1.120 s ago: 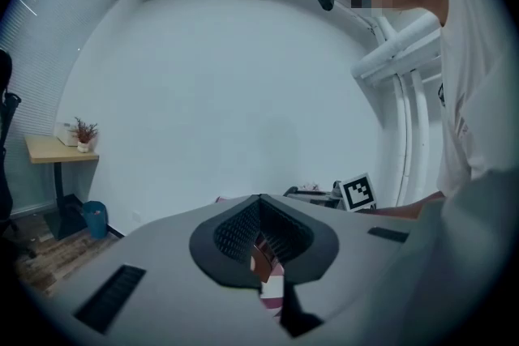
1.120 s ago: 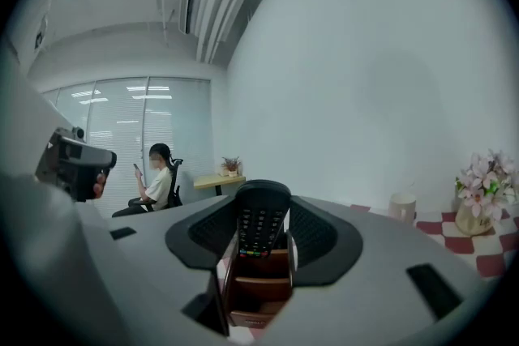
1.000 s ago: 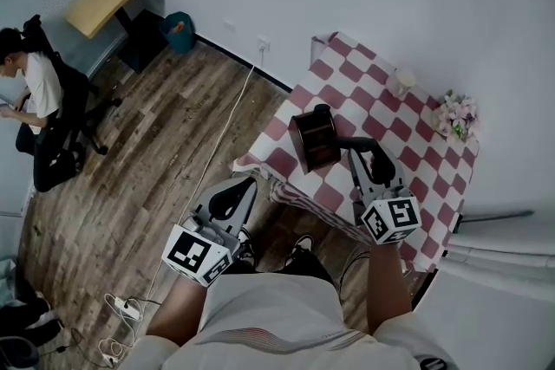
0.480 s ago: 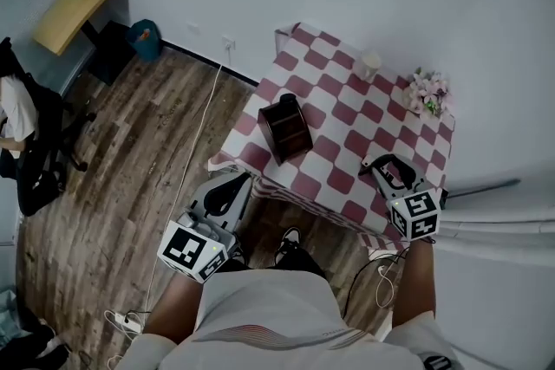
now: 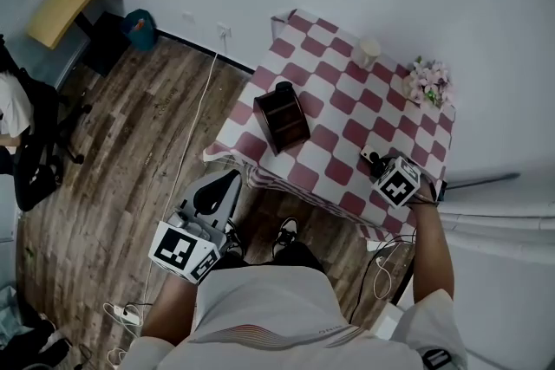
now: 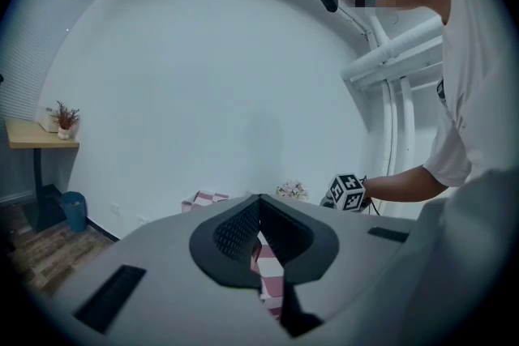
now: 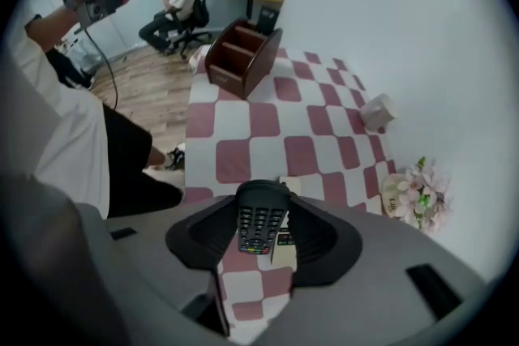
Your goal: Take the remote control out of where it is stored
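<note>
A black remote control (image 7: pixel 259 221) sits lengthwise between the jaws of my right gripper (image 7: pixel 261 232), buttons facing up, and the gripper is shut on it. In the head view my right gripper (image 5: pixel 375 160) hovers over the right front part of the red-and-white checked table (image 5: pixel 334 147). The dark wooden organizer box (image 5: pixel 282 117) stands on the table's left side, well away from the remote; the right gripper view shows it (image 7: pixel 243 53) at the far end. My left gripper (image 5: pixel 225 179) hangs off the table over the floor, jaws shut and empty (image 6: pixel 259 215).
A pale cup (image 5: pixel 367 53) and a bunch of flowers (image 5: pixel 429 82) stand near the wall side of the table. A person sits on an office chair (image 5: pixel 26 134) at the far left. A white cable (image 5: pixel 198 130) runs across the wooden floor.
My right gripper has pulled away from the organizer box and travelled to the table's right front part with the remote in its jaws. The left gripper has barely moved.
</note>
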Demonstrator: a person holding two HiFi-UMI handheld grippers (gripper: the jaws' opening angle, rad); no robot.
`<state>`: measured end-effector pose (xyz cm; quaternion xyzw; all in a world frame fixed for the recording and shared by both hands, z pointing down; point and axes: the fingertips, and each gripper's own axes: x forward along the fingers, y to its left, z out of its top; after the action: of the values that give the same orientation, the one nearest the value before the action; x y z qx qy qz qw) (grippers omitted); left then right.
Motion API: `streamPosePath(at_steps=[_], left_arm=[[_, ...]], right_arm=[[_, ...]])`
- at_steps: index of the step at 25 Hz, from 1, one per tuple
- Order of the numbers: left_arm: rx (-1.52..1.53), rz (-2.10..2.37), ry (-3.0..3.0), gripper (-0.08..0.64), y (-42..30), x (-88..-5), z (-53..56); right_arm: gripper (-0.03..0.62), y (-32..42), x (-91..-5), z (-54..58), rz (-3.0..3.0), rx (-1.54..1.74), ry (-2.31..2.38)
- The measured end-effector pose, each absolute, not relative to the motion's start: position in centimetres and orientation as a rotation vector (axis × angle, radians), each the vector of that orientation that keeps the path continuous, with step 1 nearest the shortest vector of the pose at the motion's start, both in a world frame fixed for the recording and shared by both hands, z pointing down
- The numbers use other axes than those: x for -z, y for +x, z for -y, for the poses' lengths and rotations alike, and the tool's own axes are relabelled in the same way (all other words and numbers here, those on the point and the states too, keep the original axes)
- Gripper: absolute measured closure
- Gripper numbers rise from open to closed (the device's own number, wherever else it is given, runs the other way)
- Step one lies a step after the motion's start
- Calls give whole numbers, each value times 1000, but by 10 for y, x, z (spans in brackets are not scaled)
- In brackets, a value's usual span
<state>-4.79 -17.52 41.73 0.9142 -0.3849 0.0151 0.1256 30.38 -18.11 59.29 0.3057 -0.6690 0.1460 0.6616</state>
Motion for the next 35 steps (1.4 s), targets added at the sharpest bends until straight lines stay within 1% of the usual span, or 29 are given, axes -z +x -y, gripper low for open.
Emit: streamPosePath(at_steps=[5, 11, 18, 29, 35], left_arm=[[-46, 1175, 2634, 552, -60, -421, 175], [-39, 1230, 2598, 552, -74, -424, 174], [-35, 1269, 2573, 552, -85, -426, 176], [-11, 1275, 2542, 552, -95, -428, 180], [1, 1264, 2564, 552, -95, -421, 181]], right_arm=[[387, 291, -632, 178, 1386, -308, 438], [387, 271, -661, 183, 1327, -332, 333], [387, 267, -692, 184, 1224, -334, 224], [384, 260, -699, 182, 1307, -375, 235], [374, 249, -679, 192, 1455, -407, 342]])
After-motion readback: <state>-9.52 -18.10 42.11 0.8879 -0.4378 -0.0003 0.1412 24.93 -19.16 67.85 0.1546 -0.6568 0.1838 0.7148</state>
